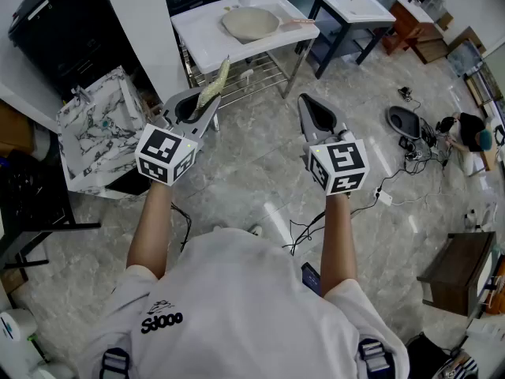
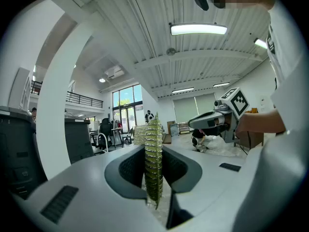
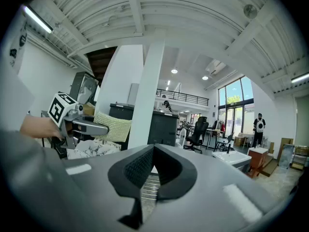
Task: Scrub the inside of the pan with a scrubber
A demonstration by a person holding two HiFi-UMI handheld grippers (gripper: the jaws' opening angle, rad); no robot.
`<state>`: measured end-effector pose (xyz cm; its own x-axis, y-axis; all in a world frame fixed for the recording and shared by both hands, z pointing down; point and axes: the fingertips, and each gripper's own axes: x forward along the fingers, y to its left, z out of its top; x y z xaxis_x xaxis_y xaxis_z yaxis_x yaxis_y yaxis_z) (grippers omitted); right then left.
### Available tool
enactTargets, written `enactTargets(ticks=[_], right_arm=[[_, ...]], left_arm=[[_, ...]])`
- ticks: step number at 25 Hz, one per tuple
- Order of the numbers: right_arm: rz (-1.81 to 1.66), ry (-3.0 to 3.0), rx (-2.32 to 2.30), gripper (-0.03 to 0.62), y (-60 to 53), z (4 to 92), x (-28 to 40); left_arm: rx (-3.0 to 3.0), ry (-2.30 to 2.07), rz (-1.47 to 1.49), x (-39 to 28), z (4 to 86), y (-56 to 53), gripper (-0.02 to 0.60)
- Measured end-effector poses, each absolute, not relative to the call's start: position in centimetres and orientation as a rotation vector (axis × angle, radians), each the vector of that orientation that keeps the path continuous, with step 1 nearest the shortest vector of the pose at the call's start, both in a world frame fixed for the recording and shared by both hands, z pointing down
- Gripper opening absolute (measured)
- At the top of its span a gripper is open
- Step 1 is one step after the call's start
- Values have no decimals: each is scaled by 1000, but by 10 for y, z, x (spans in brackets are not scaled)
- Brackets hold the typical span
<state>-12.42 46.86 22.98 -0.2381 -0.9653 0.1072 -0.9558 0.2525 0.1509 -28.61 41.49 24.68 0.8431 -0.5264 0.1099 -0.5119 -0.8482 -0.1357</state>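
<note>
Two grippers are raised in front of me in the head view, over a glossy, grey-veined stone floor (image 1: 260,180). My left gripper (image 1: 193,105) pinches a thin, pale yellow-green scrubber (image 1: 215,81) that juts out tilted past its fingers. My right gripper (image 1: 314,110) has its fingers closed on nothing. The pan (image 1: 251,24), round, shallow and pale beige with a handle pointing right, lies on a white tabletop (image 1: 201,34), well apart from both grippers. A wire shelf (image 1: 252,77) sits beneath the tabletop.

In the left gripper view, the scrubber (image 2: 153,163) stands edge-on between my dark, ribbed fingers, clamped from both sides. It is a flat sheet of coarse, ridged mesh.

In the right gripper view, my black, textured fingers meet tip to tip with nothing between them. At the far left the left gripper (image 3: 99,127) shows side-on, with the scrubber (image 3: 115,126) jutting from it as a knobbly, flat rectangle.
</note>
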Motion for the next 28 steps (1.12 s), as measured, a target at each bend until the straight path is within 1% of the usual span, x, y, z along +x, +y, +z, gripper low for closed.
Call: enactTargets(ticks=[12,17,28], right_arm=[[-70,-2401,1866,9,475,227,-108],[3,-2432,1829,9,474,236,-96],[-29,-2458,1737,8,486,247,-66]], left_arm=[[-2913,827,-225,-273,249,422,67],[-2903,854,-237,-264,250,424,67],[-2893,921,-266,-232,260,439,67]])
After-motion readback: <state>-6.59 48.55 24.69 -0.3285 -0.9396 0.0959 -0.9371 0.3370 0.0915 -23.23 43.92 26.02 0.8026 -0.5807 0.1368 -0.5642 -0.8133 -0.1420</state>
